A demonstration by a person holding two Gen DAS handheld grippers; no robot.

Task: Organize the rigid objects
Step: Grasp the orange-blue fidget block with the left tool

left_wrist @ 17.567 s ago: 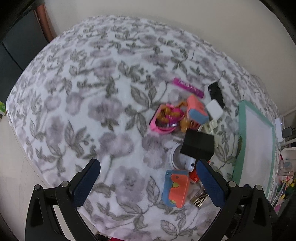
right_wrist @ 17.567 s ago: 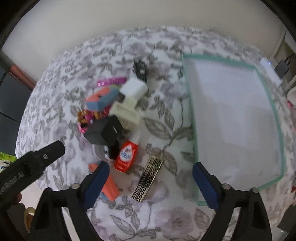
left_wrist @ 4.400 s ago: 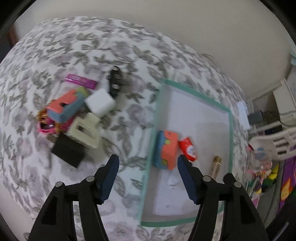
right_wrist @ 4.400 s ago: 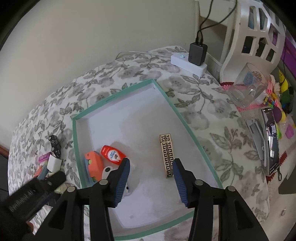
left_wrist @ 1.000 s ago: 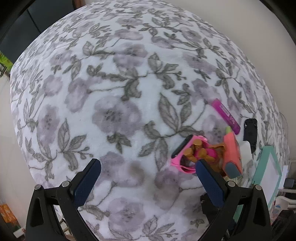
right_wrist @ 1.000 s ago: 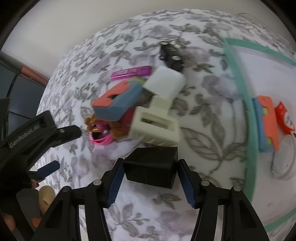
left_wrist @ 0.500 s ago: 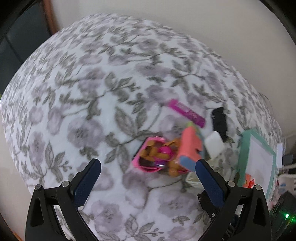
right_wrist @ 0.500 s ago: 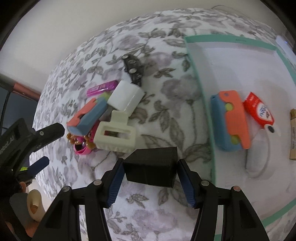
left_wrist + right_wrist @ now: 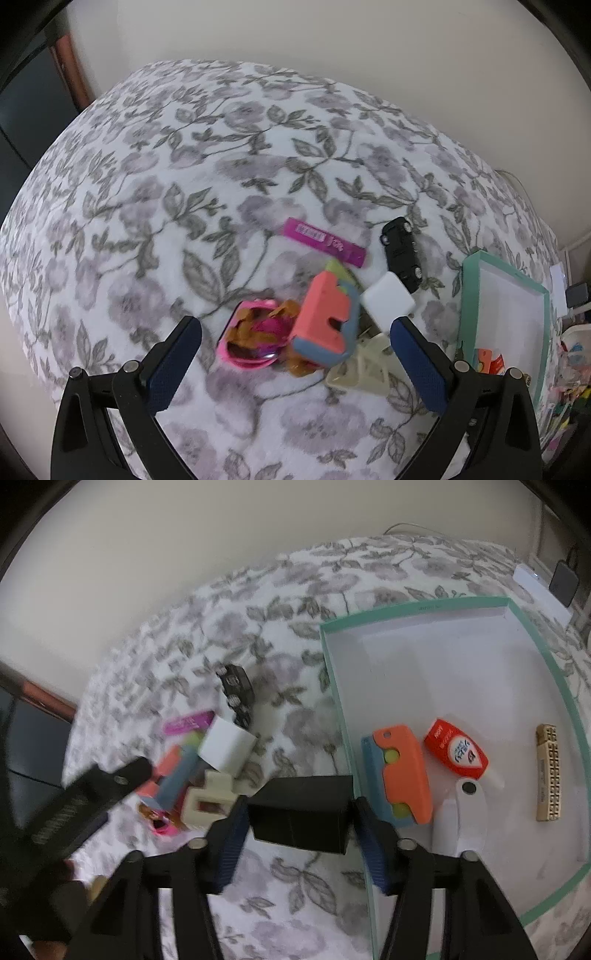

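My right gripper (image 9: 300, 812) holds a black box (image 9: 301, 818) between its blue pads, jaws closing on it, lifted above the floral bedspread just left of the teal-rimmed tray (image 9: 417, 607). In the tray lie an orange and blue case (image 9: 404, 775), a red bottle (image 9: 456, 753), a white item (image 9: 458, 819) and a patterned bar (image 9: 548, 771). My left gripper (image 9: 293, 332) hangs open over the pile: a coral and blue toy (image 9: 325, 325), a pink ring toy (image 9: 251, 343), a cream hair claw (image 9: 364, 369) and a white block (image 9: 388, 304).
A purple tube (image 9: 325, 242) and a black toy car (image 9: 400, 254) lie behind the pile. The tray's near corner (image 9: 469, 302) shows at the right of the left wrist view. A white power strip with a black charger (image 9: 563, 578) sits at the bed's far right edge.
The right gripper has risen with the black box and shifted toward the tray. The left gripper has swung over the pile, which now sits between its fingers.
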